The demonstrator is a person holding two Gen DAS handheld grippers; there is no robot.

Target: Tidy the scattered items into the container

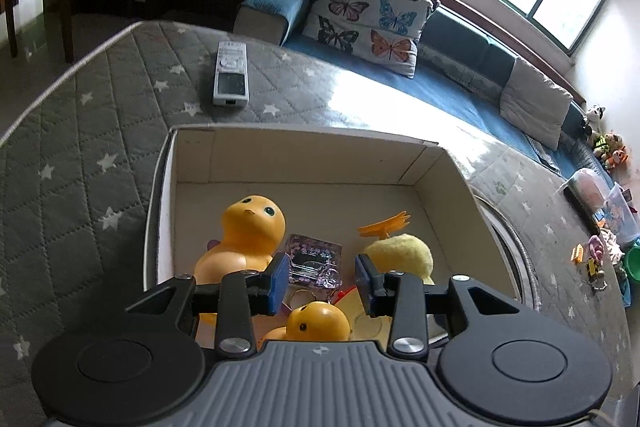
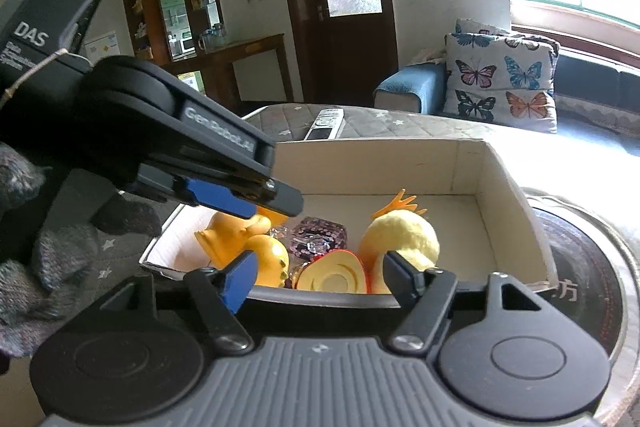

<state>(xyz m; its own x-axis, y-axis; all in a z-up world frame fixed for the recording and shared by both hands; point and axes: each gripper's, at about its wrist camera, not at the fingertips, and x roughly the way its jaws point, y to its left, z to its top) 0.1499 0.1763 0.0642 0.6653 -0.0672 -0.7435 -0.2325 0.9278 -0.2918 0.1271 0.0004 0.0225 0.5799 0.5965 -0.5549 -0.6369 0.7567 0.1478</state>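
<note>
The left gripper hangs agape and empty above the cardboard box, as does the right gripper at its near rim. Inside lie two orange rubber ducks, a yellow plush chick and a small floral case. Beyond the box, a white remote rests on the quilted mattress.

The right gripper hangs with jaws apart at the near rim of the white cardboard box. Inside lie two orange plastic ducks, a fluffy yellow plush chick and a purple floral case. The left gripper reaches over the box's left side.
</note>
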